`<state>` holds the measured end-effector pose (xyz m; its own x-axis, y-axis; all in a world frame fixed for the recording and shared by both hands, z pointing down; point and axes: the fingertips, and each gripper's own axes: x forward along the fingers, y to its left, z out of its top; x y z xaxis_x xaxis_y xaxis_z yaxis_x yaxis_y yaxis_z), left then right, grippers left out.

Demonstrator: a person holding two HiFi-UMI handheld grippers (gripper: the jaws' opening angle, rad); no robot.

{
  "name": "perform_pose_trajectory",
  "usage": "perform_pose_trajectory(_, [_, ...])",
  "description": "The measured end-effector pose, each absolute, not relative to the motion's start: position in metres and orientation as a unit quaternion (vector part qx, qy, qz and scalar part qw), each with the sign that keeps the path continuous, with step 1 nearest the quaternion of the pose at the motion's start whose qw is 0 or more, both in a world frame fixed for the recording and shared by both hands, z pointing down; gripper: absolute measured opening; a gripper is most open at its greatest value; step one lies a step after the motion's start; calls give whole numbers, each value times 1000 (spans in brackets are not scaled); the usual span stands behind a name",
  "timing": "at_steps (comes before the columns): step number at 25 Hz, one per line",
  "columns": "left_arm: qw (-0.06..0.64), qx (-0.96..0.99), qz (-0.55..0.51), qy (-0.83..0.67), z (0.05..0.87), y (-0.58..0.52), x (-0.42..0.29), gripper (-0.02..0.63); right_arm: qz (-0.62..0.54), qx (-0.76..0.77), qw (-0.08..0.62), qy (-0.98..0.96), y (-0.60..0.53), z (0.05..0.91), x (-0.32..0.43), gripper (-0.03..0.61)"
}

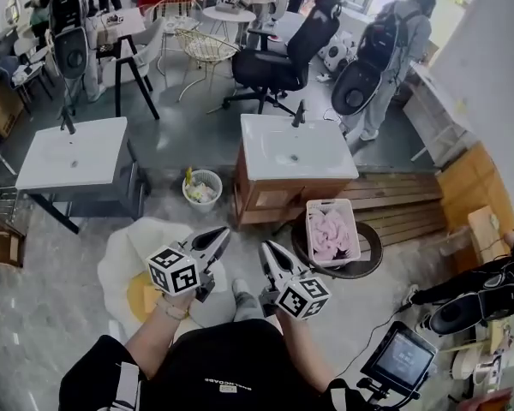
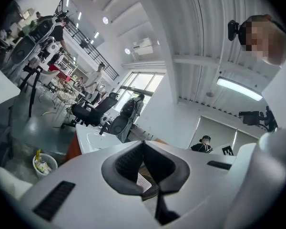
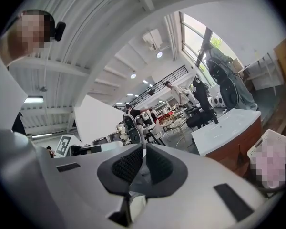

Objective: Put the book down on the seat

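Held left claw and right claw pressed together, empty, near the soft white seat; with no book made out for sure, risked leaving it free to slide off.

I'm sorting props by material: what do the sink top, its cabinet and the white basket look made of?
Sink top: glossy white, probably ceramic or resin. Cabinet: reddish-brown, matte, looks like wood or veneer. Basket: white lattice walls, likely plastic.
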<state>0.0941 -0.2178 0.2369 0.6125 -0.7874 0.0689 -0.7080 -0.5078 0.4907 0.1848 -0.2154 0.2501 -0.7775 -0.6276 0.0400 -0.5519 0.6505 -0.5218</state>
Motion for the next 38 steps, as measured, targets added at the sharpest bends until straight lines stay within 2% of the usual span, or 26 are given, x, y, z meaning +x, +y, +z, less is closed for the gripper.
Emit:
perform_pose_trajectory(9, [213,881,-72,-416,224,-202,122,15,-249,-347,100,899,-209,235,217,41])
perform_pose_trajectory(38, [236,871,-99,-419,236,-170,130,15,-255,-342,87,900,-178,250,230,41])
